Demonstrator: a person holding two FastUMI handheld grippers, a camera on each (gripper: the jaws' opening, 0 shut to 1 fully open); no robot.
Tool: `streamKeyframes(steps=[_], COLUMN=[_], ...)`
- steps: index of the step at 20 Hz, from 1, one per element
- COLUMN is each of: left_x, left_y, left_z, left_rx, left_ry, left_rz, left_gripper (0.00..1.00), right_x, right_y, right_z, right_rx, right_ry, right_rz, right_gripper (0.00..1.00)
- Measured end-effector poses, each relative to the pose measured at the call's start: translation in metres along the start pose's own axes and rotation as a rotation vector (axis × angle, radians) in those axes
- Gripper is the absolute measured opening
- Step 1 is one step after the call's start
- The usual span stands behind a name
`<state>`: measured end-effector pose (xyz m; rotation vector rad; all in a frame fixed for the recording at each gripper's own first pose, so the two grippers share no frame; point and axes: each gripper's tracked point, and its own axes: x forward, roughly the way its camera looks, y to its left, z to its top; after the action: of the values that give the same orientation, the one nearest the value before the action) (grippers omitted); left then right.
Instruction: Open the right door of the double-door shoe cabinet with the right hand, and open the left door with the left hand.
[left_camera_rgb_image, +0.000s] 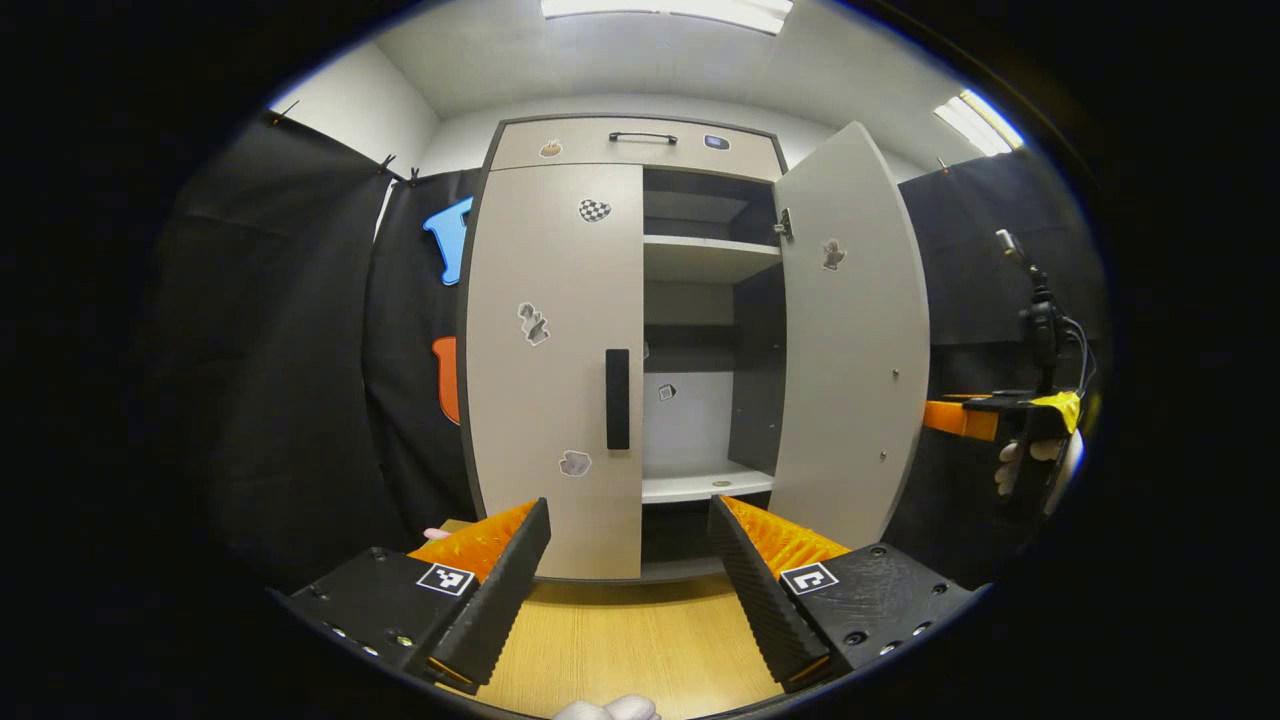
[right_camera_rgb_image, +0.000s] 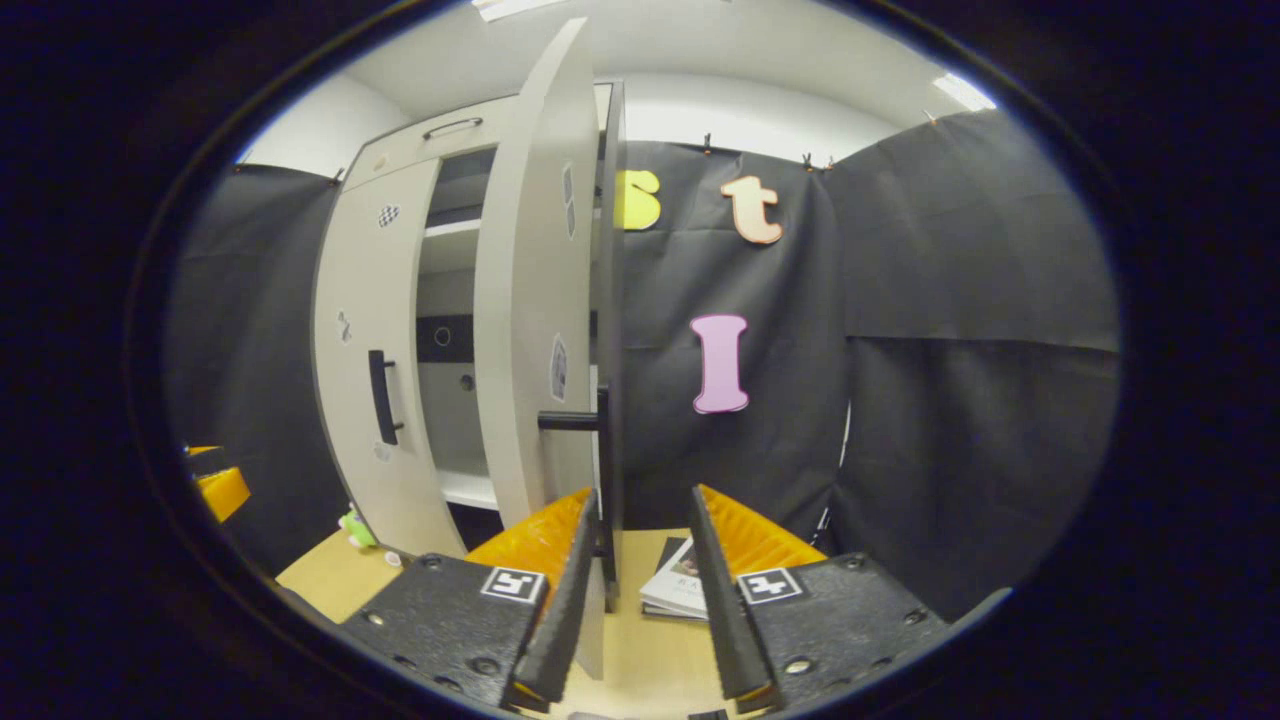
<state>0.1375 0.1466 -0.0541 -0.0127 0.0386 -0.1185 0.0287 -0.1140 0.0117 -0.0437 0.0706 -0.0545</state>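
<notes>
R door (left_camera_rgb_image: 850, 340) swung out, L door (left_camera_rgb_image: 555, 370) shut beside it

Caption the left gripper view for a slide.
Open left gripper faces the closed left door and its black handle; right door already swung open.

Black cloth walls (right_camera_rgb_image: 960, 300), white ceiling with 2 light panels (left_camera_rgb_image: 975, 120), seemingly wooden floor (left_camera_rgb_image: 620, 640).

The grey shoe cabinet (left_camera_rgb_image: 640, 145) stands upright at the far side. Its right door (left_camera_rgb_image: 850, 340) is swung wide open, baring white shelves inside. Its left door (left_camera_rgb_image: 555, 370) is shut flat, stickers dotting its face, a vertical black handle (left_camera_rgb_image: 617, 399) near its inner edge.
</notes>
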Motion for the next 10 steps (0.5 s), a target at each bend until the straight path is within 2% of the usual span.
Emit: streamKeyframes(steps=[1, 4, 10], left_x=[0.0, 0.004, 0.015], left_y=[0.002, 0.01, 0.022], left_z=[0.0, -0.002, -0.006], left_rx=[0.003, 0.007, 0.014], left_ry=[-0.001, 0.003, 0.014], left_rz=[0.002, 0.006, 0.016], left_gripper=[0.95, 0.95, 0.95], right_x=[-0.008, -0.029, -0.057], right_y=[0.002, 0.014, 0.064], right_z=[0.001, 0.007, -0.021], right_rx=[-0.004, 0.005, 0.039], right_ry=[-0.001, -0.026, -0.011], right_rz=[-0.002, -0.009, 0.023], right_gripper=[0.79, 0.98, 0.99])
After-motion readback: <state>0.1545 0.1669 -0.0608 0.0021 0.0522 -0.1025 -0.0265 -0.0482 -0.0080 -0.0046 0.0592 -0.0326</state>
